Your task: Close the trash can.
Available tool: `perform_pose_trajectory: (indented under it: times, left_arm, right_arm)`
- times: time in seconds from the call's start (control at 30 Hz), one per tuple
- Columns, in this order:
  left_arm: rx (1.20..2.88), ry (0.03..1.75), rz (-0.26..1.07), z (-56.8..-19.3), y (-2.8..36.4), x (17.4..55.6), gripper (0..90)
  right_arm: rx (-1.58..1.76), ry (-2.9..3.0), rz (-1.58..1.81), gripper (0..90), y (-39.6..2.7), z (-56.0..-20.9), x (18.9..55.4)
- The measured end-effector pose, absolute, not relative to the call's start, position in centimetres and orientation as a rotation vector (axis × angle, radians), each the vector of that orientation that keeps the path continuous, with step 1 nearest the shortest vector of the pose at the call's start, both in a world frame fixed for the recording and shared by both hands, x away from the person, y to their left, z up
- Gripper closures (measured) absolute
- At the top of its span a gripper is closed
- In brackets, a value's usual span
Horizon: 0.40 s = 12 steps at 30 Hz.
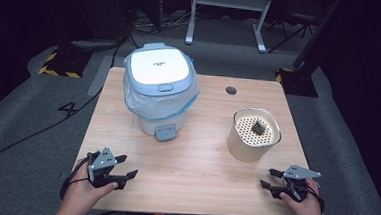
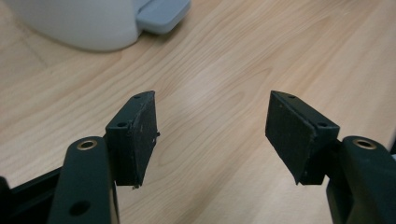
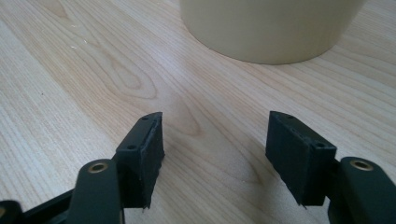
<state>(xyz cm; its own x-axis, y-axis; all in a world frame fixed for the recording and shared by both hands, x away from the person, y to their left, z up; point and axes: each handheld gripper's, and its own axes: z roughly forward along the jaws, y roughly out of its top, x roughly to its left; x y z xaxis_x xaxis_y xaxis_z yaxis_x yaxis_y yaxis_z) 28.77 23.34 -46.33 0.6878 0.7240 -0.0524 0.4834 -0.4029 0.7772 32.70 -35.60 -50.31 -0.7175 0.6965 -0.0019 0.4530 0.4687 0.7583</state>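
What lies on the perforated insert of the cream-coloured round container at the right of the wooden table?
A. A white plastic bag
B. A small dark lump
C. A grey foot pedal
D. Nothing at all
B: in the high view a small dark lump sits on the perforated insert inside the cream-coloured round container, near its middle.

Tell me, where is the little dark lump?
In the high view, the dark lump lies on the perforated insert inside the cream container, right of the pedal bin.

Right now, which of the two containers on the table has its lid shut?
The white pedal bin with the plastic liner; the beige canister stands open-topped.
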Motion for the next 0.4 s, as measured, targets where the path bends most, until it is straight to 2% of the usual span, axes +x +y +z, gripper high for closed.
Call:
perform_pose_trajectory:
  times: [0.2, 0.4]
  left_arm:
    - [2.085, 0.981, 0.334, -49.2, 23.5, 29.7, 32.5]
    - [2.151, 1.015, 0.365, -50.4, 23.5, 30.0, 26.4]
  right_arm:
    - [0.98, 2.407, 1.101, 35.1, -35.6, -50.3, 32.7]
    - [0.981, 2.407, 1.101, 34.2, -35.6, -50.3, 32.8]
